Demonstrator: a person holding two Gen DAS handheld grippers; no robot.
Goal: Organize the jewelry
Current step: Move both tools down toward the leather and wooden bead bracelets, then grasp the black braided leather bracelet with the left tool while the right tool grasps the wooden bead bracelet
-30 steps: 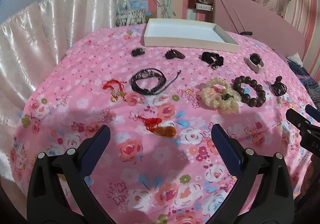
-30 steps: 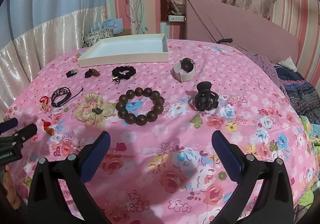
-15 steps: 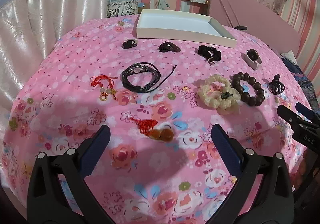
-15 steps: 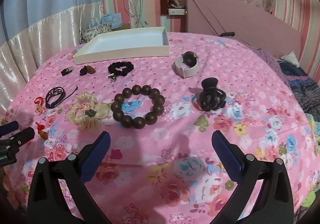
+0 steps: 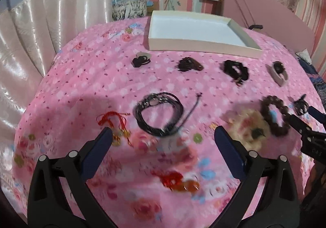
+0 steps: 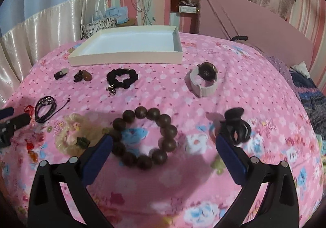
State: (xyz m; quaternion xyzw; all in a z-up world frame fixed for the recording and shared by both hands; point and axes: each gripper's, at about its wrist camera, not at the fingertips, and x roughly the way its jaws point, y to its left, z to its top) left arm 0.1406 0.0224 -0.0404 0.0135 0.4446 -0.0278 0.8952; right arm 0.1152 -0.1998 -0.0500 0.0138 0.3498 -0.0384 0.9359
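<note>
My left gripper [image 5: 163, 142] is closing with nothing between its pads, the red-corded amber pendant [image 5: 179, 182] nearest and the black cord bracelet [image 5: 160, 117] just beyond the tips. My right gripper [image 6: 164, 144] is spread wide, framing the wooden bead bracelet [image 6: 145, 137] without touching; the white box [image 6: 130, 47] lies farthest.

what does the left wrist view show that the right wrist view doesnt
Only the left wrist view shows the right tool at its right edge, and the left tool, jaws closing, empty.

Only the right wrist view shows the silver charm clearly on the black scrunchie, and the right tool framing the dark wooden bead bracelet.

Both show the empty white shallow box, the black coiled cord bracelet and the cream scrunchie.
</note>
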